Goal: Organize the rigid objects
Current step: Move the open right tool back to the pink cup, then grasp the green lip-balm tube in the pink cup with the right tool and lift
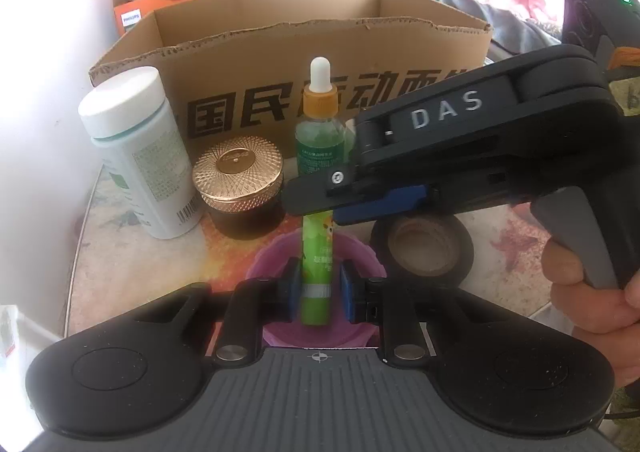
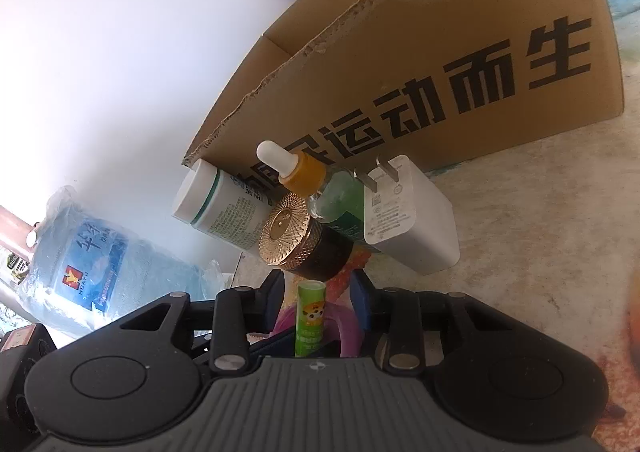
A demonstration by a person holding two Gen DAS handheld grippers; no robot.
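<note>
Nearest the lens in the left wrist view, the left gripper point(image 1: 317, 290) sat low in the frame with its blue pads clamped on the lower part of a green tube point(image 1: 317, 268), which stood upright over a purple bowl point(image 1: 264, 264) at bottom centre. At the left of the frame stood a white bottle point(image 1: 140, 155) with a white cap, and just right of it a dark jar with a gold patterned lid point(image 1: 238, 183). Behind the tube, at centre, a green dropper bottle point(image 1: 320, 131) rose in front of a cardboard box point(image 1: 280, 51) printed with large black characters. Right of the bowl lay a roll of dark tape point(image 1: 424, 248). Across the right half, the right gripper point(image 1: 316, 207) reached in from the right, held by a hand point(image 1: 592, 292), its tip meeting the top of the tube.

In the right wrist view, the tube point(image 2: 310, 320) stood between the right gripper's fingers point(image 2: 358, 304), which were apart on either side of it; whether they pressed on it could not be told. Beyond stood the bottle, jar and dropper, then a white plug adapter point(image 2: 404, 215) right of centre on the table point(image 2: 540, 232).
</note>
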